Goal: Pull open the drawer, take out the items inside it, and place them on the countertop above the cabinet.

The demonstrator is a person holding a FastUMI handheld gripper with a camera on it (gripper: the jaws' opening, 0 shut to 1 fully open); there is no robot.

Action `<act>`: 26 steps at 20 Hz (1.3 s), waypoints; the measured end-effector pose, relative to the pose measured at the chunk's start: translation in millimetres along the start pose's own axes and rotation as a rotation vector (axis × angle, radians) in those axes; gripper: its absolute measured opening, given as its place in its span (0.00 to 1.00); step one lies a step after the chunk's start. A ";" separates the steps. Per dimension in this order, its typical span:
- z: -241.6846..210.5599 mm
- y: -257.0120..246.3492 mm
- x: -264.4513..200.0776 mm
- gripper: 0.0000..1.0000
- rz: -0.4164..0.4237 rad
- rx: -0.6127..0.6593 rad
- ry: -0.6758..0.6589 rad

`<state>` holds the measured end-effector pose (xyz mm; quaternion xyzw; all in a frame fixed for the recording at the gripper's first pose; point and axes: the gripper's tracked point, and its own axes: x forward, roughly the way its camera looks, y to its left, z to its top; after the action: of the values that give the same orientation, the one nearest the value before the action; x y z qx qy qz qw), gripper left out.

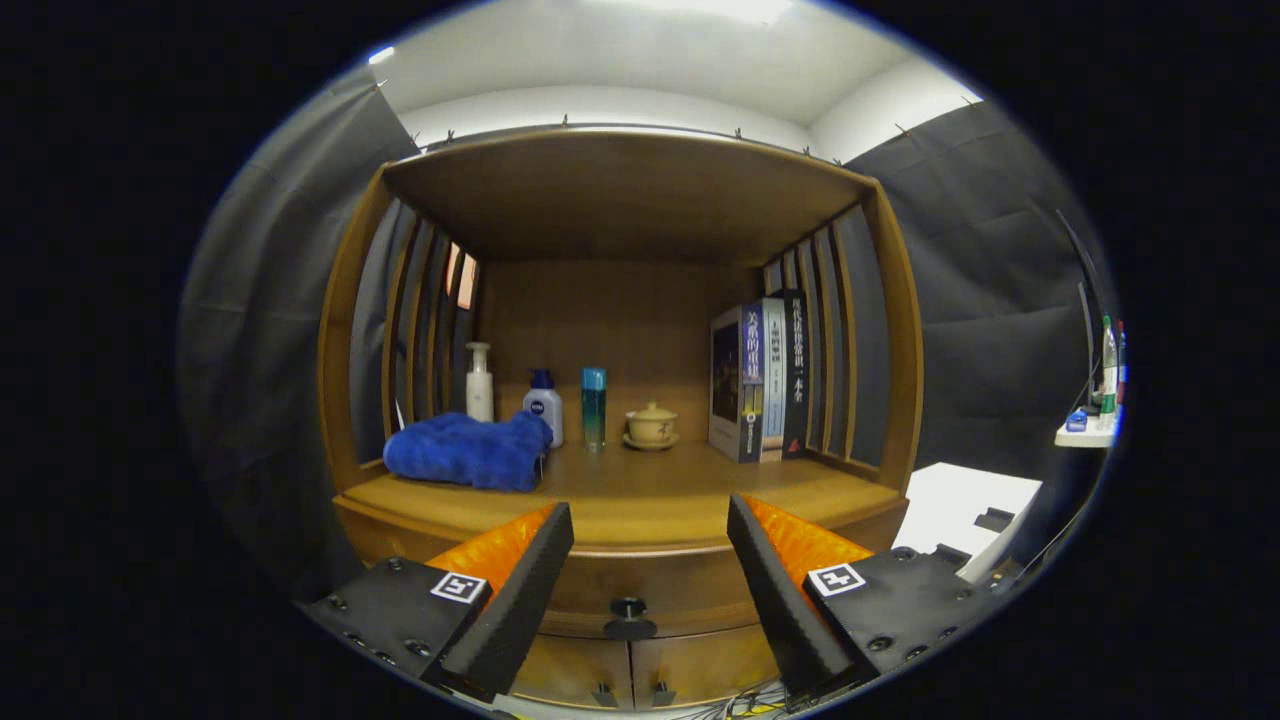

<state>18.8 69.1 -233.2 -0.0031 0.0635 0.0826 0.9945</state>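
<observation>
**Spread gripper facing a closed drawer**

The gripper (pixel 650 560) is held in front of a wooden cabinet (pixel 620 200) with its fingers spread wide and nothing between them but air; the drawer (pixel 650 585) sits just under the countertop (pixel 640 495) and is closed, so what lies inside it cannot be seen; its round dark knob (pixel 629 610) shows in the gap between the fingers, slightly below their tips and apart from both; under the drawer two cabinet doors (pixel 630 665) meet at a centre seam, each with a small handle.

On the countertop, a rumpled blue towel (pixel 467 451) lies near the left front corner; behind it, toward the back left, stand a white pump bottle (pixel 479 383) and a white bottle with a blue cap (pixel 544 406); a slim teal bottle (pixel 594 407) stands beside those, near the middle of the back; a small lidded cup on a saucer (pixel 651 426) sits to its right; a row of upright books (pixel 757 380) stands against the slatted right side.

Beyond the cabinet's right side, a white table (pixel 965 505) shows, and further off a small shelf (pixel 1088 432) carries a bottle.
</observation>
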 end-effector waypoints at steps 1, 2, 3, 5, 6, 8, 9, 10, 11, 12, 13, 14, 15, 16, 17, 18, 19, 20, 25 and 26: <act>-10.4 -0.4 3.8 1.00 -0.002 -0.001 0.020; -21.2 -1.3 8.1 1.00 -0.003 -0.002 0.037; -31.3 -2.2 11.2 1.00 -0.003 -0.002 0.056; -51.4 -2.1 17.1 1.00 0.000 0.004 0.090; -60.7 -2.1 19.7 1.00 0.002 0.007 0.105; -76.6 -0.8 20.6 1.00 0.004 0.010 0.135; -83.6 -0.5 21.7 1.00 0.006 0.011 0.150; -89.9 0.3 22.5 1.00 0.006 0.012 0.161; -95.8 1.5 25.6 1.00 0.013 0.016 0.171; -100.6 3.4 27.1 1.00 0.018 0.021 0.178; -104.8 4.6 28.1 1.00 0.023 0.025 0.187; -109.1 6.4 28.5 1.00 0.028 0.029 0.196; -113.8 7.9 29.4 1.00 0.032 0.032 0.206; -117.2 8.9 31.6 0.97 0.039 0.034 0.215; -121.0 9.5 32.7 0.93 0.040 0.035 0.223; -125.1 9.0 33.2 0.89 0.039 0.036 0.230; -127.8 9.7 33.5 0.85 0.043 0.045 0.234; -127.8 11.1 34.1 0.81 0.047 0.056 0.234; -127.4 9.6 36.3 0.61 0.045 0.082 0.232; -129.0 9.8 37.0 0.57 0.048 0.092 0.243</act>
<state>37.1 82.6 -365.8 0.0341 0.1875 0.1026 0.9763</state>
